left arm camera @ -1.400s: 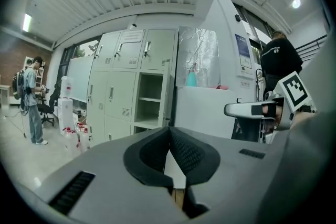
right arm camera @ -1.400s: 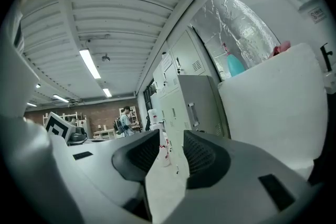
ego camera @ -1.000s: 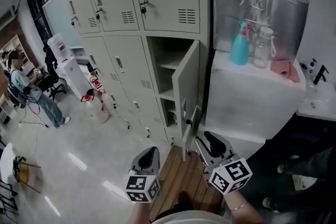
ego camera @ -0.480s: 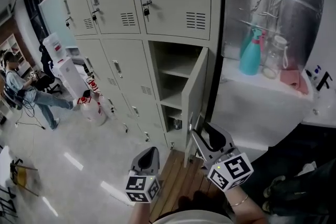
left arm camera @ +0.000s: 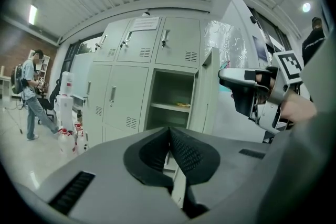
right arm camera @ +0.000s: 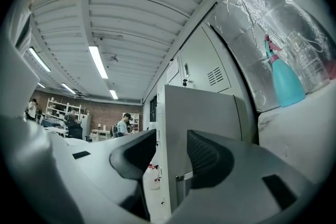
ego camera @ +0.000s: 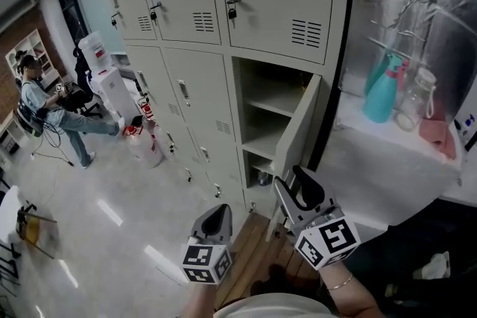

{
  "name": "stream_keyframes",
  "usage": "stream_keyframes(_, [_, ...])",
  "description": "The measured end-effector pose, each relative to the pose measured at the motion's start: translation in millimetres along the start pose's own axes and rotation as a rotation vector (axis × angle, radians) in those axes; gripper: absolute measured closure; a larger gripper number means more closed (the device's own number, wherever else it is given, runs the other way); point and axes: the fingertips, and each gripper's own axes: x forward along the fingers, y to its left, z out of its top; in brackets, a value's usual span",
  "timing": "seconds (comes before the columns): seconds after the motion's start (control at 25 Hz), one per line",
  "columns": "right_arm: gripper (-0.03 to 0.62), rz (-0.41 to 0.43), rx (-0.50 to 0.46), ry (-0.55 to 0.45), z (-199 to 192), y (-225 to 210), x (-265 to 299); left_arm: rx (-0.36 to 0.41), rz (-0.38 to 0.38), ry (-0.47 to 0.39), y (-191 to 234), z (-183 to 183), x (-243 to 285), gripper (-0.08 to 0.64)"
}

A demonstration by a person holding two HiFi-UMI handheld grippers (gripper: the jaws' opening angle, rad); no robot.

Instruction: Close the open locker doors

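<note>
The grey locker bank (ego camera: 194,78) has one open compartment (ego camera: 272,123) with shelves inside. Its door (ego camera: 297,136) swings out toward me, hinged at the right. My right gripper (ego camera: 292,182) is at the door's lower free edge. In the right gripper view the right gripper (right arm camera: 172,139) is open and its jaws have just been opening; the door's edge (right arm camera: 170,113) stands in the gap with neither pad pressing on it. Lower left, my left gripper (ego camera: 216,218) is away from the lockers. Its pads (left arm camera: 184,152) meet on nothing, so the left gripper (left arm camera: 170,136) is shut.
A white counter (ego camera: 387,160) to the right of the lockers carries a teal spray bottle (ego camera: 381,97), a glass jar (ego camera: 414,109) and a pink cloth (ego camera: 436,132). Water jugs (ego camera: 141,141) stand by the lockers at the left. A person (ego camera: 41,100) sits far left. Wooden slats (ego camera: 253,268) lie underfoot.
Both grippers have moved closer to the lockers, and the right one has come up against the open door's lower edge. The door's angle looks unchanged.
</note>
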Motion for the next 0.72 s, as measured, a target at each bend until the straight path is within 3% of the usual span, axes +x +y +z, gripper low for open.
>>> stream_keyframes(0.72, [0.379, 0.135, -0.035, 0.027, -16.0, -0.8, 72.5, -0.039, 0.153, 0.001, 43.0, 0.7, 20.2, 0.541])
